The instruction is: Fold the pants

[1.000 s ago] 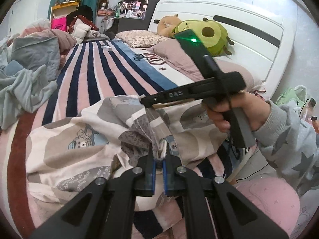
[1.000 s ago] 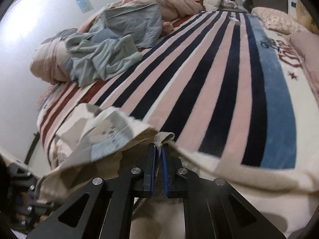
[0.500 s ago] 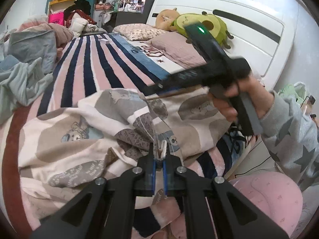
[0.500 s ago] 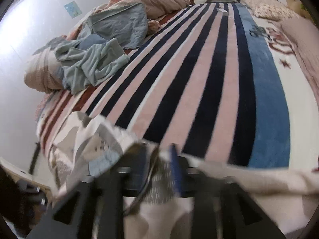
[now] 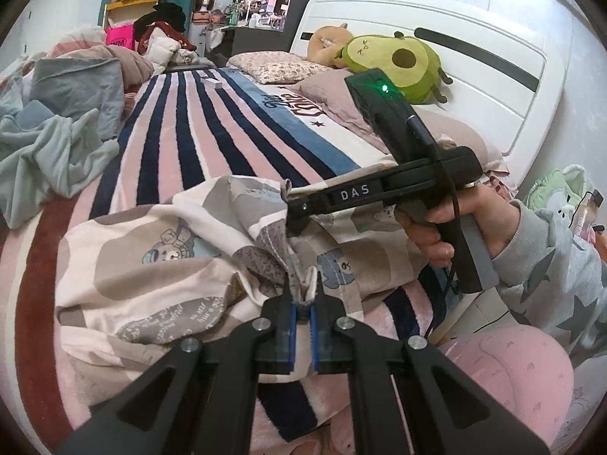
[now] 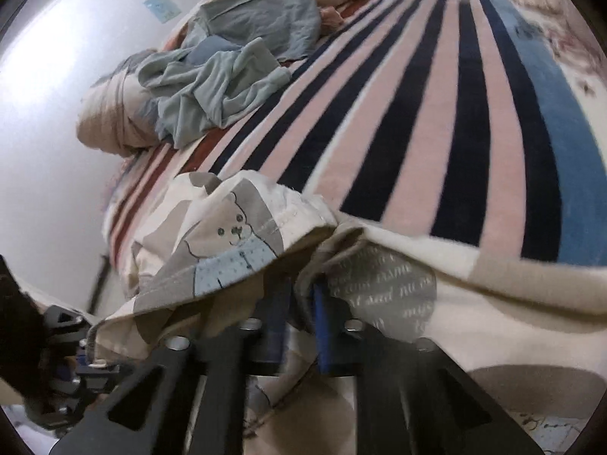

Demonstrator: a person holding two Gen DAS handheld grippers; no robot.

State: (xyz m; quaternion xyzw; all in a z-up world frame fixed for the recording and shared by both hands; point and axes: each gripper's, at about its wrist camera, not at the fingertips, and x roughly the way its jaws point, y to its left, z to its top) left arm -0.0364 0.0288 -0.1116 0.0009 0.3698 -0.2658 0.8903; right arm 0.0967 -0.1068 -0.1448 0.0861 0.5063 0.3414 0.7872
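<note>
The pants [image 5: 159, 265] are cream with grey and blue bear prints, bunched on the striped blanket at the near end of the bed. My left gripper [image 5: 302, 305] is shut on a fold of the pants' edge. In the left wrist view my right gripper [image 5: 292, 223] reaches in from the right, its tips at another edge of the pants. In the right wrist view the pants [image 6: 227, 235] drape over my right gripper [image 6: 299, 303], with cloth between the blue pads, which stand slightly apart.
A striped blanket [image 5: 182, 132] covers the bed. Crumpled grey-blue clothes [image 5: 45, 140] lie at the left. Pillows and an avocado plush [image 5: 394, 60] sit by the white headboard. A pink stool [image 5: 508, 371] stands at the lower right, off the bed.
My right gripper moved down and toward the left one with the pants' edge, and its pads have parted a little. My left gripper kept its hold.
</note>
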